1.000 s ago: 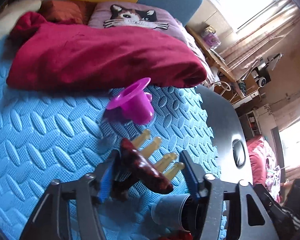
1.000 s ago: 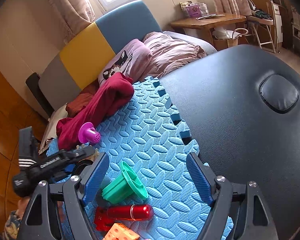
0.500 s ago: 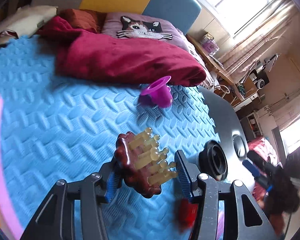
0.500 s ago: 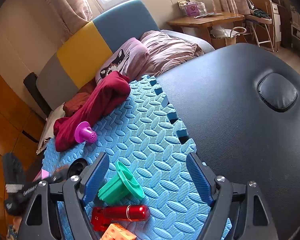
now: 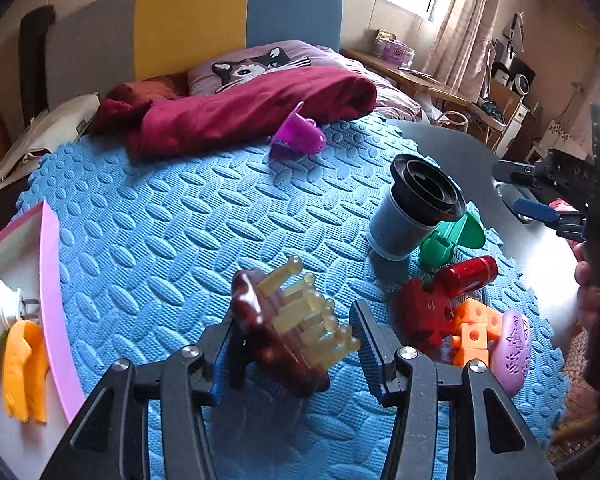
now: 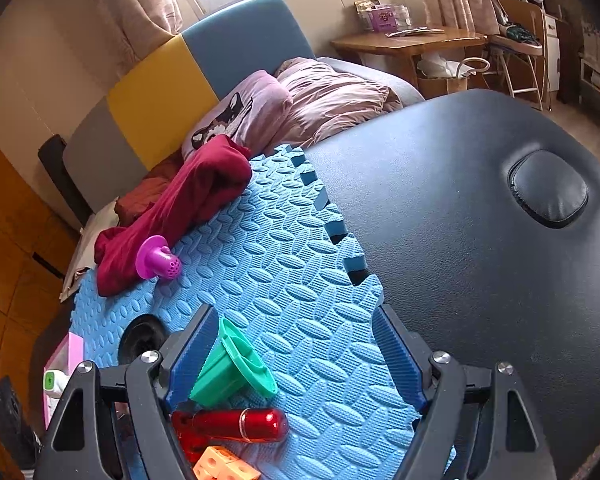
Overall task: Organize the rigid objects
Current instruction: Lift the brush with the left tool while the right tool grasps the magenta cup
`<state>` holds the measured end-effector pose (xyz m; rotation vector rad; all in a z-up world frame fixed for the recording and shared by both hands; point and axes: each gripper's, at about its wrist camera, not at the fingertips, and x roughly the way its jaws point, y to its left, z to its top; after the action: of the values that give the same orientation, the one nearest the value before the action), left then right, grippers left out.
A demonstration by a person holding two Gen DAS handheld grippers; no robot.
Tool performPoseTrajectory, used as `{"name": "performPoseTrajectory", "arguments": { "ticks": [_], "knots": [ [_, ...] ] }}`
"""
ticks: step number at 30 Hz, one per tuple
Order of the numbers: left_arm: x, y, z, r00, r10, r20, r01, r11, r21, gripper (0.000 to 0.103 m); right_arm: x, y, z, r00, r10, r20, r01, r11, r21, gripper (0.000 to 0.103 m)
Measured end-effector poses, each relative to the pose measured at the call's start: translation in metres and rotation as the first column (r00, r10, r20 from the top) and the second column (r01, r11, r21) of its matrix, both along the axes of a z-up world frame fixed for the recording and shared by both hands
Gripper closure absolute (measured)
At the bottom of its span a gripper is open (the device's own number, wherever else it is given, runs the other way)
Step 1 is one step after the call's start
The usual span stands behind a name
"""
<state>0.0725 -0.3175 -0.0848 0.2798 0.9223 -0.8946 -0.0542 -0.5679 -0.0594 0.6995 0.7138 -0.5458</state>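
While L claw (image 5: 292,344) clamps brown comb (image 5: 276,332), R claw (image 6: 296,356) apart, green cup (image 6: 228,364) between.

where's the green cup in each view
Left wrist: green cup lies on its side right of centre, just behind the dark cup and above the red tube.
Right wrist: green cup lies lower left of centre, by the right gripper's left finger.
Shared landmark: the purple cup beside the red blanket.
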Motion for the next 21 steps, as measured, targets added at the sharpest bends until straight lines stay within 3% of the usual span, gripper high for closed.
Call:
{"name": "performPoseTrajectory", "arguments": {
  "ticks": [10, 14, 18, 21],
  "knots": [
    [-0.005, 0.006, 0.000, 1.000, 0.018, 0.025, -0.017, 1.000, -0.026, 0.051, 0.004, 0.004, 0.001, 1.000, 0.031, 0.002, -0.031, 0.999, -0.014, 0.026],
    [-0.006, 0.014, 0.004, 1.000, 0.027, -0.003, -0.027, 0.998, -0.049, 0.051, 0.018, 0.009, 0.008, 0.992, 0.127, 0.018, -0.127, 0.992, -0.004, 0.029],
    [-0.010, 0.025, 0.008, 1.000, 0.026, -0.011, -0.027, 0.997, -0.069, 0.051, 0.060, 0.026, 0.028, 0.946, 0.323, -0.026, -0.324, 0.944, -0.068, 0.029],
    [-0.014, 0.033, 0.012, 1.000, 0.021, -0.015, -0.022, 0.995, -0.093, 0.051, 0.104, 0.042, 0.042, 0.877, 0.468, -0.106, -0.479, 0.869, -0.126, 0.029]
  ]
}}
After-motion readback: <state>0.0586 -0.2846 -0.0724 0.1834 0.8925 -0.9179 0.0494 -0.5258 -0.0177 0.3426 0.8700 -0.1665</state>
